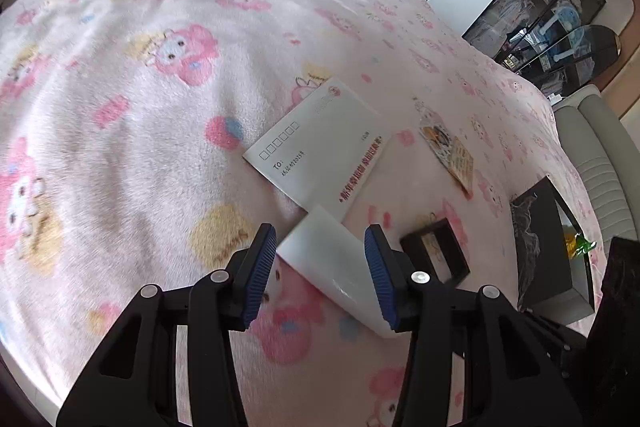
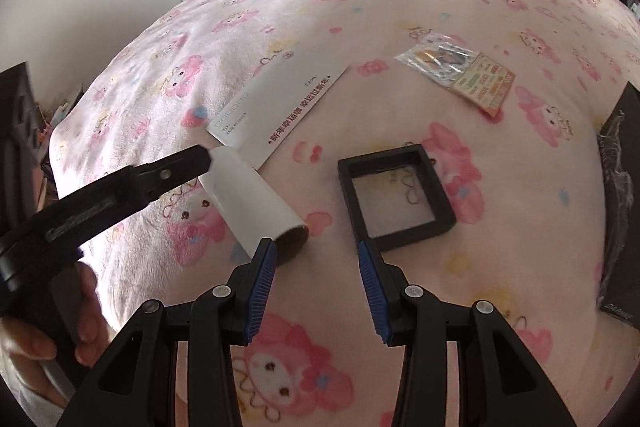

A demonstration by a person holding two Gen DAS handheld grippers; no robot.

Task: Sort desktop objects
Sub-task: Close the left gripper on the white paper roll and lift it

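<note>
Blue-padded fingers [image 1: 262,267] of the left gripper [image 1: 320,273] are spread wide on either side of a white paper roll [image 1: 340,273]; whether the pads touch it cannot be told. From the right wrist view the roll [image 2: 252,203] lies on its side on a pink cartoon-print blanket [image 2: 400,7], its near end showing a brown cardboard core, its far end resting on a white envelope [image 2: 280,107] with red print. Just right of the roll lies a black square frame [image 2: 396,195], flat on the blanket. Beyond it, well apart, lies a clear packet of stickers [image 2: 460,71]. At the far right edge sits a black box [image 2: 620,207]. The right gripper [image 2: 316,287] hovers with its fingers spread and nothing between them, between roll and frame.
</note>
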